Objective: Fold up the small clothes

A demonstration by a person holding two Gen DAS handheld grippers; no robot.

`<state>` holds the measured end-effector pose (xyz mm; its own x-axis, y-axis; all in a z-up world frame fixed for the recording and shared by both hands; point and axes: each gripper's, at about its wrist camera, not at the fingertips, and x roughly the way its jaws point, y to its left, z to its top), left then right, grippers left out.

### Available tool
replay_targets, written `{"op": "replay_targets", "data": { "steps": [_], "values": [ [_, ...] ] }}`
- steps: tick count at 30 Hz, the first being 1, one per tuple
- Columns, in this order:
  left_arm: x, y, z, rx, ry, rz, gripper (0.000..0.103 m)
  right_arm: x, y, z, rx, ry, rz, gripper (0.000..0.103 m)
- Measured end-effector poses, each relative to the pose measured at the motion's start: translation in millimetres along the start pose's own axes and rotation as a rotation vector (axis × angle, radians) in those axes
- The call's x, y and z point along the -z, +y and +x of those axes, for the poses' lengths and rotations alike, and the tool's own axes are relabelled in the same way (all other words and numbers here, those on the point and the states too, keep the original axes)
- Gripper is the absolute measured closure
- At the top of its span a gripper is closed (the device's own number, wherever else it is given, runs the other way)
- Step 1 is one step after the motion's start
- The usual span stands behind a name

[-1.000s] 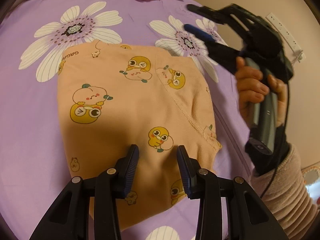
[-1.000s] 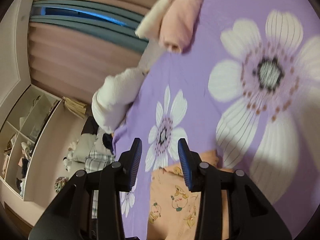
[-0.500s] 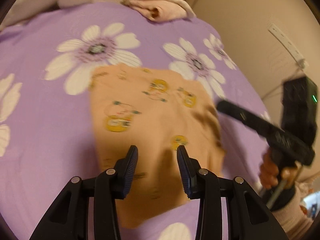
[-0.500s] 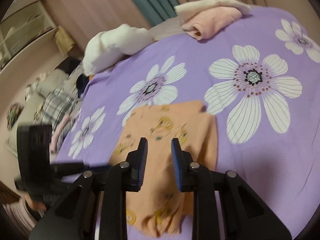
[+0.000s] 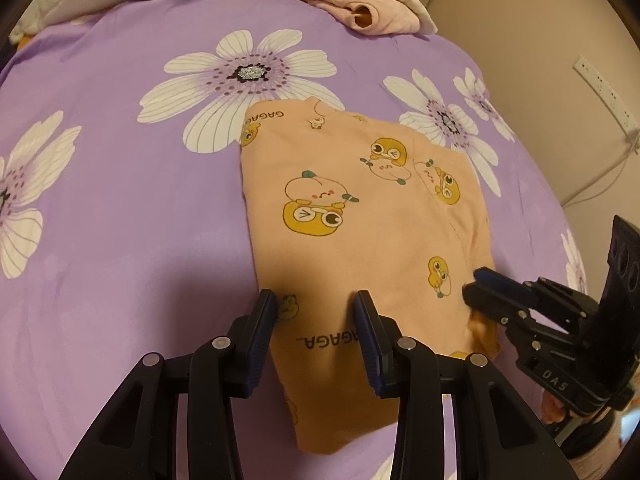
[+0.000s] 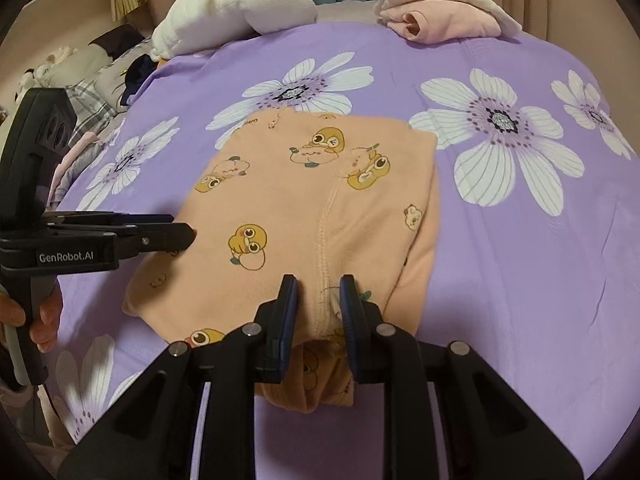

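The peach duck-print garment (image 6: 316,200) lies on the bed (image 6: 520,280), long axis running away from both grippers. The right gripper (image 6: 319,300) is nearer, jaws part-open and straddling the near hem seam, no grip confirmed. The left gripper (image 5: 316,312) is held part-open over the near-left edge, nothing held.

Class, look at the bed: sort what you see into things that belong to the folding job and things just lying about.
Belongs to the job:
- peach cotton garment with duck prints
- left tool
- right tool

Just lying about:
- rolled pink cloth bundle
- white fluffy pillow
- purple flowered bedsheet
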<state>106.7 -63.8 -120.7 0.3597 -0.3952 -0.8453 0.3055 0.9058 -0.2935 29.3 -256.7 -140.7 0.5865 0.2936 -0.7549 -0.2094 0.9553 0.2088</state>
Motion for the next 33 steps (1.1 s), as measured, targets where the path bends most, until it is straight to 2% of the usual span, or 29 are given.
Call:
{"op": "replay_targets", "data": {
  "steps": [4,12,23,33],
  "values": [
    [8,-5,-10,-0.011,-0.018,0.016,0.065,0,4,-11,0.006,-0.014,-0.007,0.081],
    [29,-18,-23,-0.042,-0.052,0.081,0.065,7,17,-33,-0.049,-0.060,-0.005,0.079],
    [39,-22,-14,-0.058,-0.034,0.079,0.065,19,17,-11,-0.048,0.006,0.039,0.079],
    [46,-23,-15,-0.068,-0.022,0.077,0.065,25,15,-19,-0.062,-0.004,0.054,0.079]
  ]
}}
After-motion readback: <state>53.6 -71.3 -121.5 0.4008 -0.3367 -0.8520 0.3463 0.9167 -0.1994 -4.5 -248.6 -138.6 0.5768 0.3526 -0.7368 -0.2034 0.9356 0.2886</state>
